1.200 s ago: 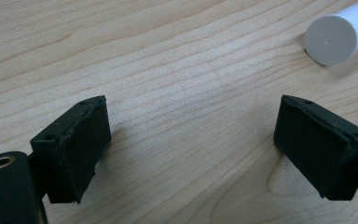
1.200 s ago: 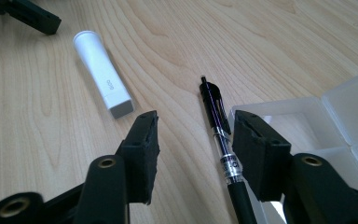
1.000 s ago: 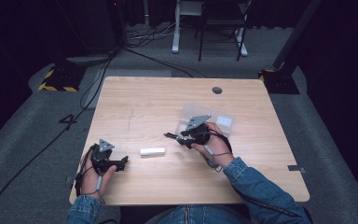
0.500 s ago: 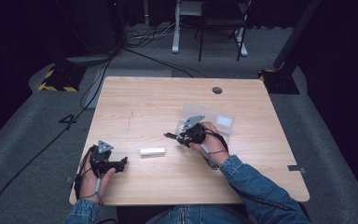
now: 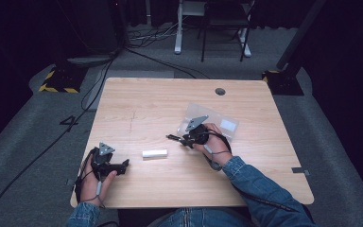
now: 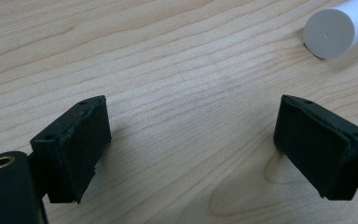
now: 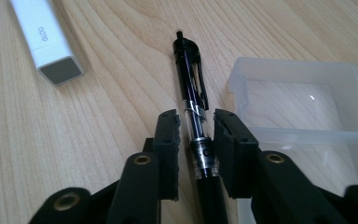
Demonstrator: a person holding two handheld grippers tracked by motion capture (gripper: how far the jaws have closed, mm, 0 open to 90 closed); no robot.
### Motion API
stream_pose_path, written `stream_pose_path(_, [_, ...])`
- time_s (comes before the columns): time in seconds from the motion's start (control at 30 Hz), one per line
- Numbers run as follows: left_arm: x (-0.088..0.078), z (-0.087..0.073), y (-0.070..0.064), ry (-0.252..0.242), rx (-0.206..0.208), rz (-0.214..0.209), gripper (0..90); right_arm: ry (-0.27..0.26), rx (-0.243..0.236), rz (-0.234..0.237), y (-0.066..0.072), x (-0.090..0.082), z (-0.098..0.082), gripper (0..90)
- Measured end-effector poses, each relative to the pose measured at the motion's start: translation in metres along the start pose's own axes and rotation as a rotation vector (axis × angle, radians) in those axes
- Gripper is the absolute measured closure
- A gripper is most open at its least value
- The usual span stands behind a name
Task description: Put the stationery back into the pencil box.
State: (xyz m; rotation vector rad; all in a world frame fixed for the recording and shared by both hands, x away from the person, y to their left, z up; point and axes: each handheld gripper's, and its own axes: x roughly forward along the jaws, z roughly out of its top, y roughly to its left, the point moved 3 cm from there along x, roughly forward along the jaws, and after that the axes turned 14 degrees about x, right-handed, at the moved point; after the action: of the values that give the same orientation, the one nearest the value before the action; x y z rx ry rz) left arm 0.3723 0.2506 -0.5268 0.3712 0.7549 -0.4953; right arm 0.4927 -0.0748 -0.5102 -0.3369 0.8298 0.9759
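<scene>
Light wooden table (image 5: 151, 104). Right gripper (image 7: 196, 133) has just been closing on the black clip pen (image 7: 192, 88) beside the clear plastic case (image 7: 303, 93); grip mid-barrel, squarely. Left gripper (image 6: 191, 140) spread, empty.

Light wooden table (image 5: 151, 101) with a round grommet hole (image 5: 220, 91), set on grey carpet (image 5: 33, 137). Dark surroundings beyond. White desk legs (image 5: 178, 28) and a dark chair (image 5: 224, 19) at the far side; black cables (image 5: 137, 45) across the floor; yellow-black striped base (image 5: 56, 81) at left.
</scene>
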Motion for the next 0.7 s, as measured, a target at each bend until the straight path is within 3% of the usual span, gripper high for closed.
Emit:
stream_pose_path(0.17, [0.0000,0.0000,0.0000,0.000,0.000,0.000,11.2,0.013,-0.002,-0.001,-0.0011,-0.0019,-0.0004,78.9])
stream_pose_path(0.47, [-0.0001,0.0000,0.0000,0.001,0.000,0.000,11.2,0.006,0.008,0.022,0.0000,-0.0014,-0.0008,78.8])
stream_pose_path(0.7, [-0.0001,0.0000,0.0000,0.001,0.000,0.000,11.2,-0.003,-0.007,0.003,0.0022,-0.0009,-0.0014,79.7])
